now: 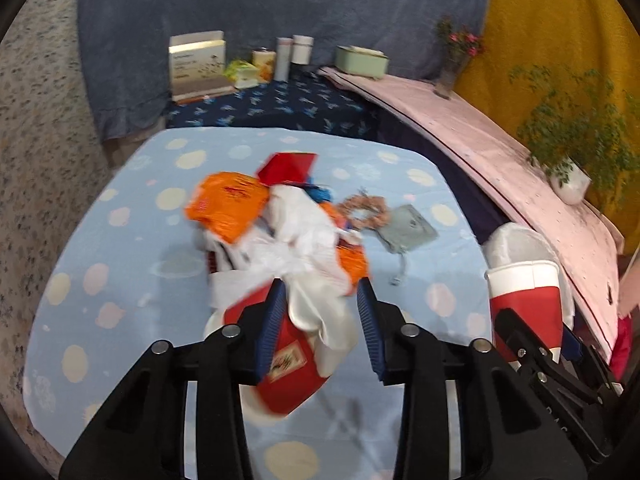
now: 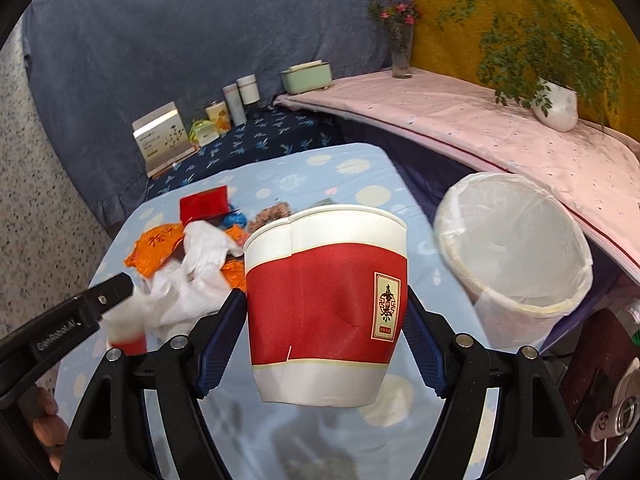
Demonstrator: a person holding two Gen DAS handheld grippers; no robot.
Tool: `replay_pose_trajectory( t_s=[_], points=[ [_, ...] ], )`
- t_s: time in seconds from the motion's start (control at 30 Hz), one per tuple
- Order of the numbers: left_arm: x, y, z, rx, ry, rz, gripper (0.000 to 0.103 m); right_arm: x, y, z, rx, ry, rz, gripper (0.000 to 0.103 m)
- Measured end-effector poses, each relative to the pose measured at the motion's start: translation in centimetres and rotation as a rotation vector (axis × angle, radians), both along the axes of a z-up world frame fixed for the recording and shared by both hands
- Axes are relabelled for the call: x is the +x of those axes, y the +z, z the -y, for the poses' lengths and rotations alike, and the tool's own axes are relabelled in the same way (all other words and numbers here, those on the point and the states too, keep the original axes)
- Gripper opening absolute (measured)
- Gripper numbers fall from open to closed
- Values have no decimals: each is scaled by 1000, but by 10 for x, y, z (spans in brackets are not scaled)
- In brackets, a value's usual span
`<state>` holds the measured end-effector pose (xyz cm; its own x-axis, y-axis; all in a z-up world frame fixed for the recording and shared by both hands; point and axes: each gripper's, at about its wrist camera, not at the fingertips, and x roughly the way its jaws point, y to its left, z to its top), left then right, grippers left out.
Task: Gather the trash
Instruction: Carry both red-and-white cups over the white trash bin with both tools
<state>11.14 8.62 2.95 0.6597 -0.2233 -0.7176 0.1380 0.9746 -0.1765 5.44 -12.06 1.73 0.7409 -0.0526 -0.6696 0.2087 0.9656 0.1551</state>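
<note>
Cup [image 2: 326, 308] squeezed between right tool [image 2: 326, 320] pads

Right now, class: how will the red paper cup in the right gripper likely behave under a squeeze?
The red paper cup probably crushes easily: its wall already shows a dent between the right gripper pads. It looks thin, so likely light. Set down, its round, tapered body could tip or roll.

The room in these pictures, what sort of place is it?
Probably a corner of a home, dressed up with draped cloths. A cloth-covered table holds wrappers and tissues, a lined bin stands beside it, and a shelf carries a potted plant and a flower vase.
</note>
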Motion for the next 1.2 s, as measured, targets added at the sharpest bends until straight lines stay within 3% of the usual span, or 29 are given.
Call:
replay_pose_trajectory(
  t_s=[0.27,0.4,0.57,0.73,0.87,1.0,1.2],
  points=[
    [-7,-12,52,21,-98,-27,17,-25,-2,47,28,-79,10,73],
    [-10,-18,51,13,-97,-56,18,-32,-9,62,51,-106,-1,73],
    [-12,-31,26,43,0,-85,70,-34,-17,62,68,-103,-13,73],
    [-12,-64,-4,63,95,-185,83,-30,-26,50,76,-77,-33,73],
    [-16,-90,-20,33,124,-272,83,-28,-29,42,74,-60,-41,73],
    [-16,-101,-21,46,121,-280,89,-25,-33,37,71,-50,-54,73],
    [-13,-107,-17,35,88,-273,90,-22,-36,34,67,-50,-65,73]
  ],
)
